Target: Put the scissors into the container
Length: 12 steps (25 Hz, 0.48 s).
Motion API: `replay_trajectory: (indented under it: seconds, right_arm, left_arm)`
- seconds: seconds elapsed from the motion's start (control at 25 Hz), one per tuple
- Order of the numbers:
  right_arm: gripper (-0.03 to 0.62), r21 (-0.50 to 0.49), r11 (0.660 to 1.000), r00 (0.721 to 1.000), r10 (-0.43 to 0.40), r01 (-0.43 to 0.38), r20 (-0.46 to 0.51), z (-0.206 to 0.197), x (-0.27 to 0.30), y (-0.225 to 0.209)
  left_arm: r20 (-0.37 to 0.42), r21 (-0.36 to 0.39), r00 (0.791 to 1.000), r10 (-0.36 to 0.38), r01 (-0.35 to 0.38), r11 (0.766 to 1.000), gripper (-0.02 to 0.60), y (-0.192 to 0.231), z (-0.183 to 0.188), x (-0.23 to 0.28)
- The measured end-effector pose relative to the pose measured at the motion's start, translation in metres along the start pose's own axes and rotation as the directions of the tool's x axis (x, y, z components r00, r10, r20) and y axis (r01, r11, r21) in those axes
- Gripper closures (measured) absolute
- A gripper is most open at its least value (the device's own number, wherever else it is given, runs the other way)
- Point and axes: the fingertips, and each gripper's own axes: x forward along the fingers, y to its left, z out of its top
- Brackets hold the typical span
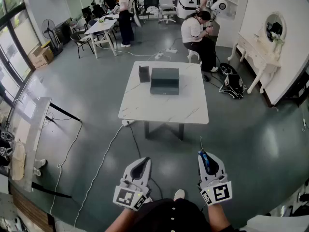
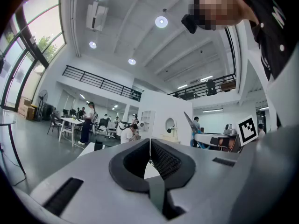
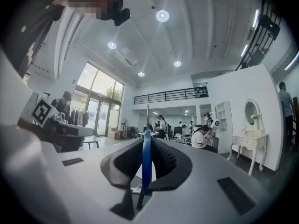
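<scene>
My right gripper (image 1: 206, 159) is shut on the scissors (image 1: 204, 160), held low in front of the person. Their blue handle (image 3: 146, 157) is pinched between the pads and the thin blade tip (image 1: 201, 141) points toward the table. My left gripper (image 1: 140, 165) is beside it, shut with nothing between its pads (image 2: 161, 158). A dark rectangular box (image 1: 164, 80) and a small dark upright holder (image 1: 144, 74) stand on the white marble table (image 1: 164, 110), well ahead of both grippers. In the left gripper view, the right gripper (image 2: 219, 141) and the scissors' blade (image 2: 189, 122) show at the right.
Grey floor lies between me and the table, with white cables (image 1: 96, 173) running across it. A glass-topped side table (image 1: 29, 134) stands at the left and a white dressing table (image 1: 258, 57) at the right. A person sits behind the table (image 1: 198, 37), and others stand by a far desk (image 1: 104, 25).
</scene>
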Motion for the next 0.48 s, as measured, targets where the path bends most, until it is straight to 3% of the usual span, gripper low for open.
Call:
replay_trajectory:
  seconds: [0.48]
  right_arm:
    - [0.539, -0.003, 1.000, 1.000, 0.017, -0.016, 0.006, 0.001, -0.006, -0.017]
  left_arm:
    - [0.003, 0.012, 1.000, 0.011, -0.011, 1.000, 0.554, -0.016, 0.000, 0.010]
